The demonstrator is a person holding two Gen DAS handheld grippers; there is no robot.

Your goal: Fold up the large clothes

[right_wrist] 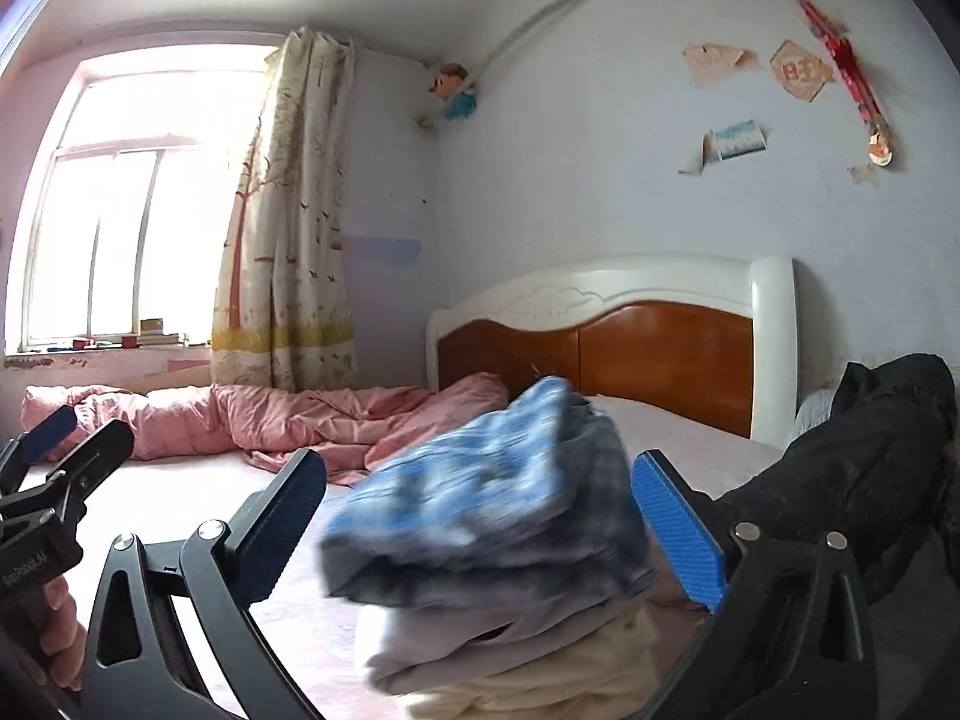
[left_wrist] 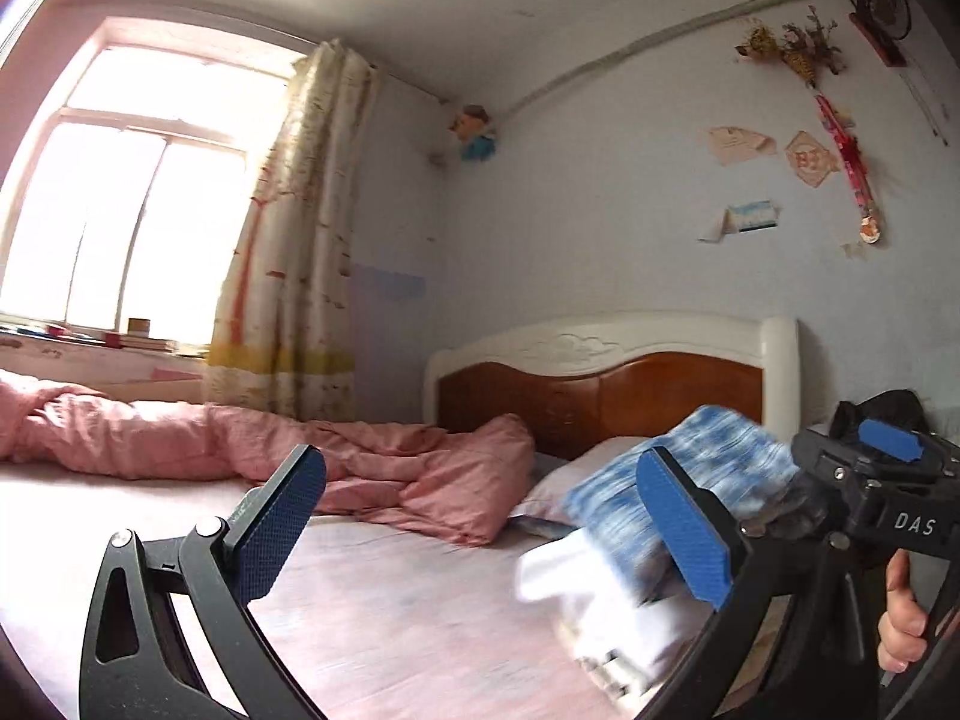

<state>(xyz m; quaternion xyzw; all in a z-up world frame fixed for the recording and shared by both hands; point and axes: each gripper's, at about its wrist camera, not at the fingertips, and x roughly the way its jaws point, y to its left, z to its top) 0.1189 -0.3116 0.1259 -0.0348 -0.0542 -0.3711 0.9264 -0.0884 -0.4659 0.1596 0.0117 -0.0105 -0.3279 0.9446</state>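
Folded blue garment (right_wrist: 480,492) tops stack (right_wrist: 510,654), long axis toward headboard (right_wrist: 630,330).

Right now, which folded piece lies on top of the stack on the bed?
The blue-and-white patterned piece lies on top. Under it come a white piece and then a cream piece at the bottom.

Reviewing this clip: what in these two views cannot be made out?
- Blue garment topping the stack: motion-blurred in both views, type unclear.
- White layer and cream layer beneath: lower part cut off by the right wrist frame's bottom edge.
- Dark garment: cropped at the right edge, partly behind the right gripper.
- Windowsill items: too small, backlit.
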